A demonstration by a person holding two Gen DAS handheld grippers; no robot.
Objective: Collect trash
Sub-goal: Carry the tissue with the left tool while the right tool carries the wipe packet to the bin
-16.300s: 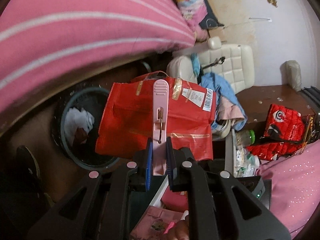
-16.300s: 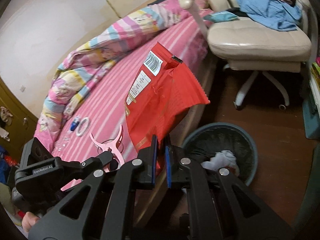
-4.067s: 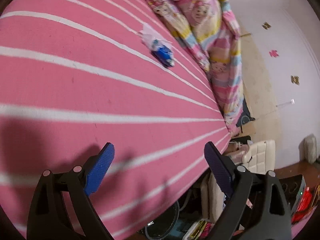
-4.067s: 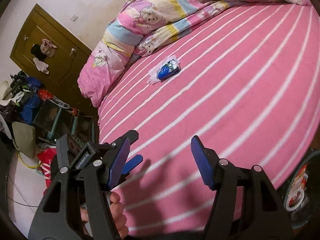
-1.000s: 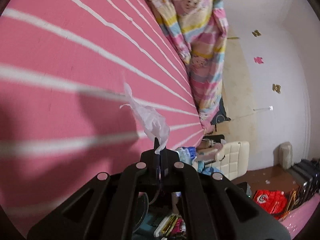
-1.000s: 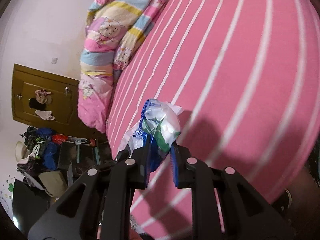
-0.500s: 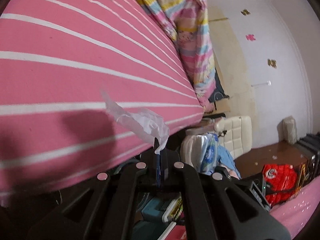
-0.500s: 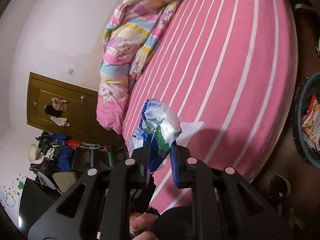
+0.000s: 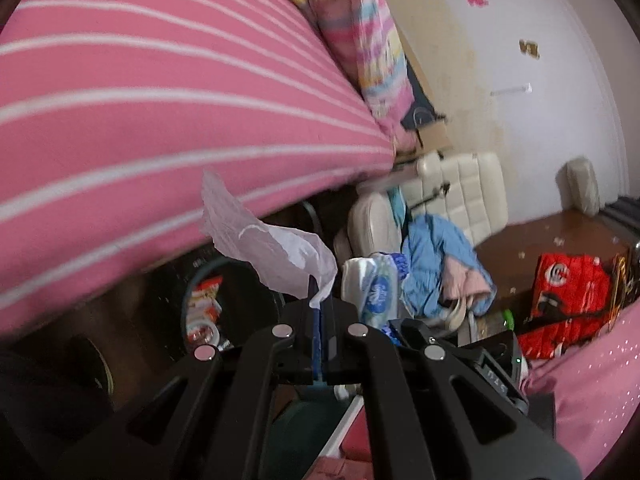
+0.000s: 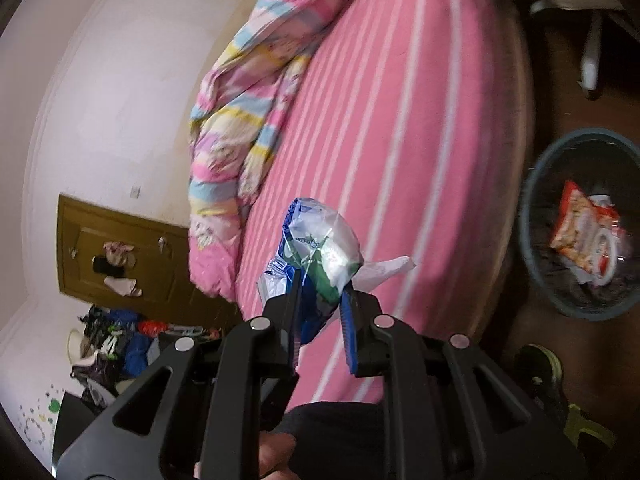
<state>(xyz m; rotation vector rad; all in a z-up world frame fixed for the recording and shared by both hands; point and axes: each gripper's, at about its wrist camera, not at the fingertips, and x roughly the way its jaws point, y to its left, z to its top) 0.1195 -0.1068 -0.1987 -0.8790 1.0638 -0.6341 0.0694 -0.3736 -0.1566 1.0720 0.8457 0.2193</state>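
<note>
White tissue (image 9: 272,248), thin and crumpled, sticks up from the left tongs (image 9: 319,312), whose jaws are pressed together on its lower corner; most of the sheet hangs free above the grip. The right tongs (image 10: 322,300) are closed to a narrow gap on a crinkled blue, green and clear plastic wrapper (image 10: 320,248), and that same wrapper shows in the left view just to the right of the tissue (image 9: 374,284), so both pieces of trash are held close together in the air, off the edge of the pink striped bed (image 10: 400,120).

The round dark waste bin (image 10: 536,184) stands on the floor beside the bed and already holds a red and white snack packet (image 10: 580,236). In the left view its rim (image 9: 196,276) lies below and left of the tissue.

The step in hand looks like carrying both pieces to the bin and dropping them. To do it well, each pair of tongs should be brought right over the bin mouth and lowered close to the rim before opening, since the tissue is light and will likely drift or cling to a pad. The wrapper, being springy film, may also stick for a moment. Releasing one piece at a time, tips pointed down, would lessen the chance of either landing on the floor or against the bed's side.
</note>
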